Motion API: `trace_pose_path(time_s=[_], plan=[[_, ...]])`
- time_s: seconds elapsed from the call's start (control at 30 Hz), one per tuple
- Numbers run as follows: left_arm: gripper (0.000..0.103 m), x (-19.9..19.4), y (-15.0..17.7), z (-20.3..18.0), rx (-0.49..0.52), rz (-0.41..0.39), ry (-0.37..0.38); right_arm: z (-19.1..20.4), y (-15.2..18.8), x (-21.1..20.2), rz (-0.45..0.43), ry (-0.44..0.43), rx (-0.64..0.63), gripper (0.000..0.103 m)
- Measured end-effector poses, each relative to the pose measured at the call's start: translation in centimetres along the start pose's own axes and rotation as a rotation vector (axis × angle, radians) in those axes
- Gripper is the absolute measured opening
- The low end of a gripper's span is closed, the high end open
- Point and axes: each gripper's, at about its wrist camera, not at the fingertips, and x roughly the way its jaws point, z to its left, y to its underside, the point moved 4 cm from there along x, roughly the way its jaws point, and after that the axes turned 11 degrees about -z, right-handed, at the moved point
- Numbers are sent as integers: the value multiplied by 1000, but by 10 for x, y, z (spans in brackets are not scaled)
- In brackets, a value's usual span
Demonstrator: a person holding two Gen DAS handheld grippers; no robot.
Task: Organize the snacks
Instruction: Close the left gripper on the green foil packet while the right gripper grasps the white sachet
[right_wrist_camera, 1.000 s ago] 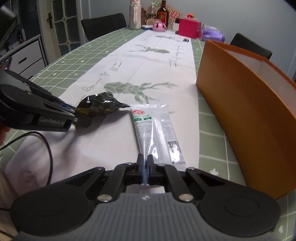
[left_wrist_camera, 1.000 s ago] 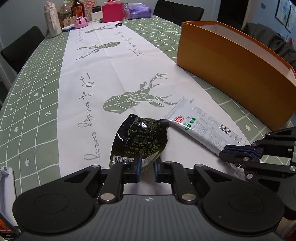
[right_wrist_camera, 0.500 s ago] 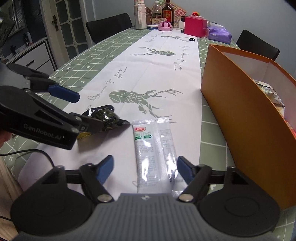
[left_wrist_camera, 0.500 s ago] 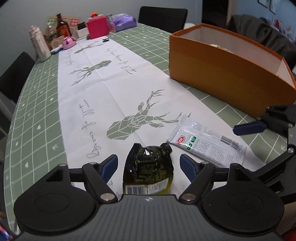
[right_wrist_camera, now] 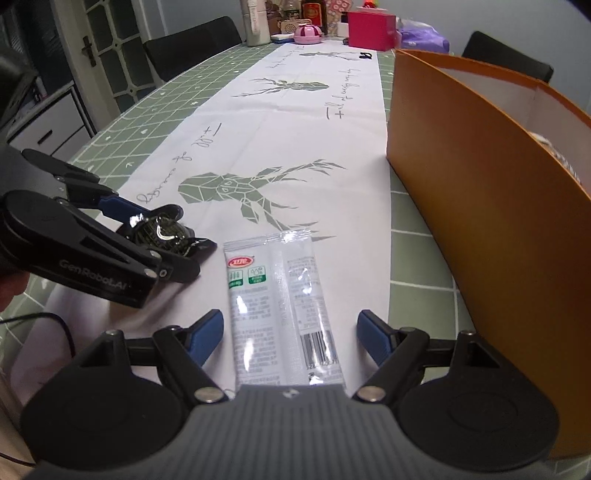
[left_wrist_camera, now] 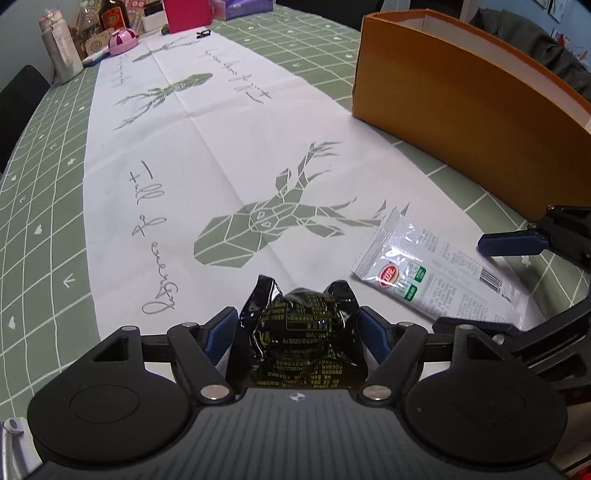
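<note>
Orange box stands right of your white packet; the runner ahead holds nothing else. Both claws just opened wide: left gripper straddles the black pouch, right gripper straddles the packet, pads off it.

Home dining room; long table with deer-print runner; chairs; bottles.

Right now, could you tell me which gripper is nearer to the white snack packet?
Right. The right gripper straddles the white snack packet, open fingers either side. The left gripper sits beside it, around the black snack pouch.
</note>
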Motion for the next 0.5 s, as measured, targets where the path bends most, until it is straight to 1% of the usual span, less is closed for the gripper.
trace_pose_path(time_s=[0.07, 0.13, 0.23, 0.27, 0.3, 0.33, 0.5], plan=[[82, 0, 0, 2, -9, -3, 6, 7, 3, 1, -10, 18, -68, 78], [75, -1, -1, 2, -4, -4, 15, 8, 3, 0, -14, 10, -66, 77], [74, -2, -1, 1, 5, 12, 21, 11, 3, -2, -17, -3, -81, 69], [74, -1, -2, 1, 10, 24, 24, 12, 3, -2, -19, -6, -83, 63], [73, -1, -3, 1, 16, 35, 24, 13, 3, -3, -18, -6, -90, 60], [72, -1, -3, 0, 22, 45, 24, 14, 2, -4, -15, -12, -92, 54], [72, 0, -3, -1, 27, 76, 27, 12, 0, -3, 0, -13, -81, 50]])
